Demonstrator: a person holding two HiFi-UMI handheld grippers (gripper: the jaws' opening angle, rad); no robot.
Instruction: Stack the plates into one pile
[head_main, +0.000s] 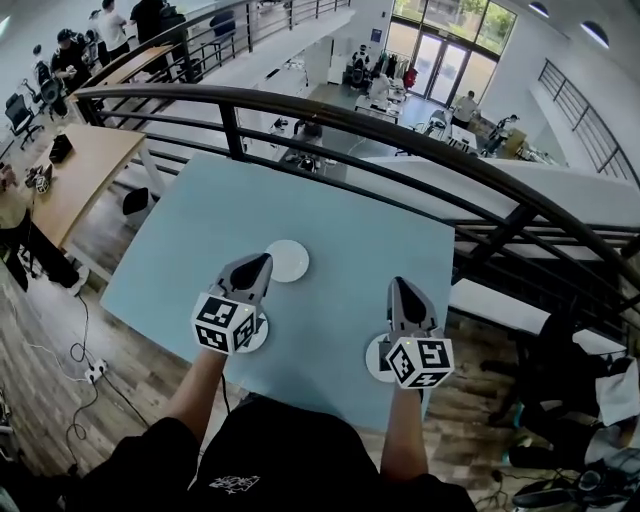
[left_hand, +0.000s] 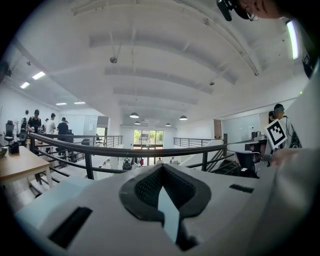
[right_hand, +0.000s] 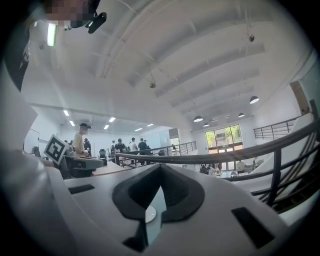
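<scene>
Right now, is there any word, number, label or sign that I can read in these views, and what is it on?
No text here reads clearly.
Cubes on the left tool and the right tool: square black-and-white marker patterns, no letters or digits.
White print on the person's black shirt: too small and blurred to read.
Hall in the background: no legible sign.

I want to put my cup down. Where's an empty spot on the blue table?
The far half of the table, past the middle plate toward the railing, is bare. The near edge is crowded: the left plate by the left gripper, the right plate by the right gripper.
</scene>
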